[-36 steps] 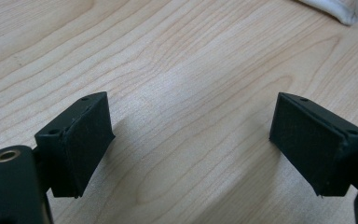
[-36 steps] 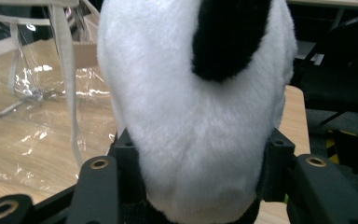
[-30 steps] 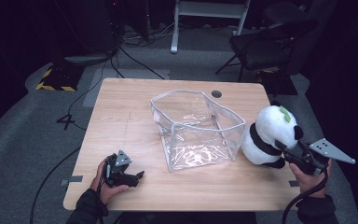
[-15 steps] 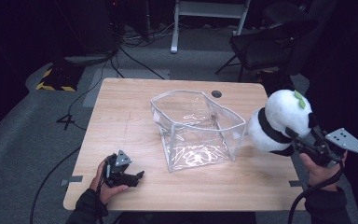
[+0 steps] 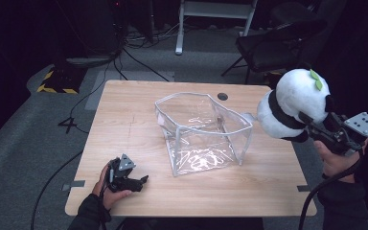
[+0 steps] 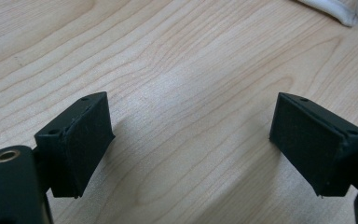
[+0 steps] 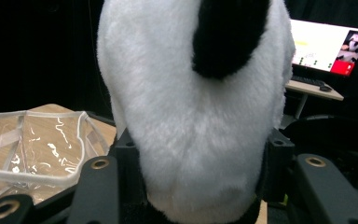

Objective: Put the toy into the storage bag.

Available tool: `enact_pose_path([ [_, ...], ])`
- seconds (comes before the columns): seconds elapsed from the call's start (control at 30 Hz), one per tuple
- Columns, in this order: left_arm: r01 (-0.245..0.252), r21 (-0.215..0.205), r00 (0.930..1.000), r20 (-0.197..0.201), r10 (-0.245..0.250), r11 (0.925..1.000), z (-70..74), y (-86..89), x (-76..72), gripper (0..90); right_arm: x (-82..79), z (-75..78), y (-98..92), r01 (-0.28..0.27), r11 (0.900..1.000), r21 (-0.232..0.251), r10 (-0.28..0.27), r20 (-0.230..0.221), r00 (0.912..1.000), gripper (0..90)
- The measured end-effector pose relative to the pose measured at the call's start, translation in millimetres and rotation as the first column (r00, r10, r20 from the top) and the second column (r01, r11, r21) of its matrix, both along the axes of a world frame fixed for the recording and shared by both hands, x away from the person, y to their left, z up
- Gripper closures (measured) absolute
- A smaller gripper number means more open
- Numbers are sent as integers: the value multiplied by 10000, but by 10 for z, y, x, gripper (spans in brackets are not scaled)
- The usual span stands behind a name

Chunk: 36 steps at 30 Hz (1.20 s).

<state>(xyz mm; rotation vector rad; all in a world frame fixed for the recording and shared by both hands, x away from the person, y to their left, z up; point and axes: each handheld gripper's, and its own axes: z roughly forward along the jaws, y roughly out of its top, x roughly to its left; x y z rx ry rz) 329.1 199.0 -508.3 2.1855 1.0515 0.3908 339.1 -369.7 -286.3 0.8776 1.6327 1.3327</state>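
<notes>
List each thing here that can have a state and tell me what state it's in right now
Panda plush: lifted off the table, clamped in the right claw, beside the bag's right rim.
Clear plastic bag: upright on the table, mouth open, nothing visible inside.
Right claw: shut on the panda plush.
Left claw: open, holding nothing, low over bare wood.

Bright table [image 5: 124, 120], dark surroundings, perhaps blurred.

right gripper [image 5: 316, 128] has lifted the plush panda [image 5: 293, 104] off the wooden table [image 5: 124, 124]; it was sitting by the clear plastic bin's [image 5: 201, 132] right side, now held in the air, higher and farther right.
</notes>
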Motion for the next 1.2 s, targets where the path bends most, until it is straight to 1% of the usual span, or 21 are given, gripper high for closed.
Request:
enact_pose_path([
  [0.2,5,6,10000,0,-5,10000,0,0,0,131,17,108,85,-135,9999,-102,137,184,9997,482],
  [0.4,-7,-27,10000,-22,7,10000,-1,-1,-1,131,49,210,151,-223,9997,-102,227,353,9991,485],
  [0.9,-8,-28,10000,-20,8,10000,-1,-1,-1,131,107,453,366,-575,9981,-206,590,829,9948,486],
  [1.2,4,1,10000,-2,-4,10000,0,0,0,132,135,548,509,-877,9959,-240,896,955,9914,486],
])
